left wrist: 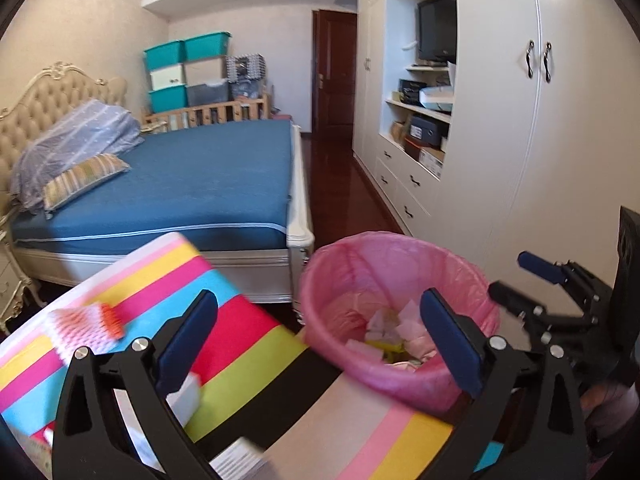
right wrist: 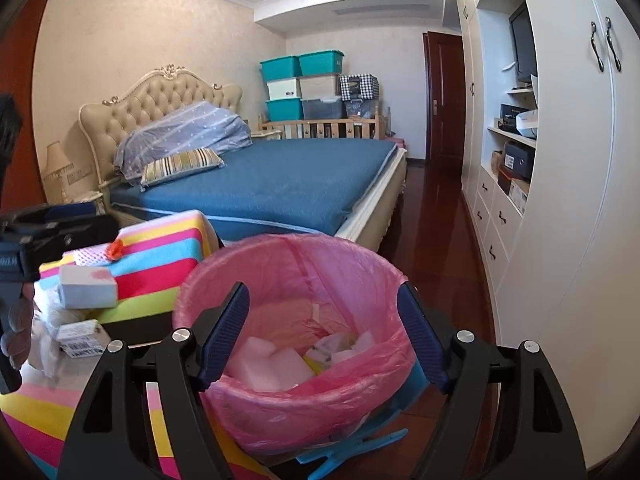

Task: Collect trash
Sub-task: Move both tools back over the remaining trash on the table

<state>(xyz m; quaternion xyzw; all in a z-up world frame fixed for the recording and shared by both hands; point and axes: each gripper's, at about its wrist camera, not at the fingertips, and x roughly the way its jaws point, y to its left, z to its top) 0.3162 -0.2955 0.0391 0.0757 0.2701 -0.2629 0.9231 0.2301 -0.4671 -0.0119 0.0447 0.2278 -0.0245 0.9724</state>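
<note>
Judging by looks, the white foam block (right wrist: 88, 287) on the striped table (right wrist: 160, 248) is light and squashy; pinch its long sides. Your right gripper (right wrist: 323, 342) gapes empty over the bin (right wrist: 240, 412).

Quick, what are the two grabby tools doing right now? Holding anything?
Left tool: open, holding nothing.
Right tool: open, holding nothing, over the pink bin.
</note>
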